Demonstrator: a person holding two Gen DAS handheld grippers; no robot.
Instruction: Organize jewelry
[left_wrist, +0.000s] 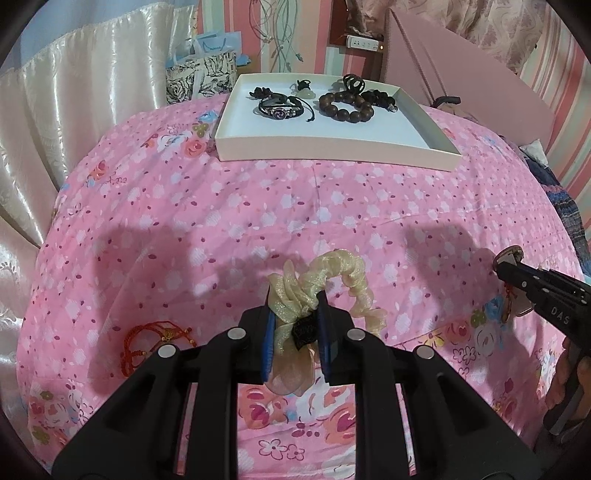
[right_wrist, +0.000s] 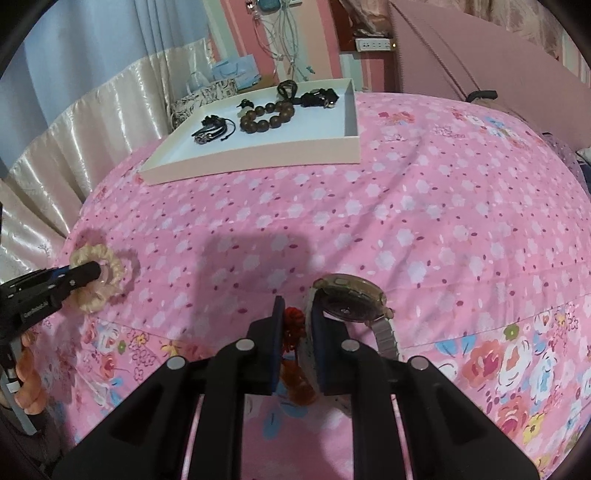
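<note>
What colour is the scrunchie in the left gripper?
Pale cream-yellow scrunchie; left wrist view shows it best.

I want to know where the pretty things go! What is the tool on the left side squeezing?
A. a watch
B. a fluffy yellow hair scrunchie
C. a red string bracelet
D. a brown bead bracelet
B: the left tool is pinched shut on the yellow scrunchie, while the bead bracelet lies in the white tray and the red string bracelet lies on the bedspread.

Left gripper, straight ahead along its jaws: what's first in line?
Beyond the cream ruffled fabric scrunchie that the left gripper already clamps, the line probably runs into the pink floral bedspread. The white shallow tray lies farther along; depth is unclear.
</note>
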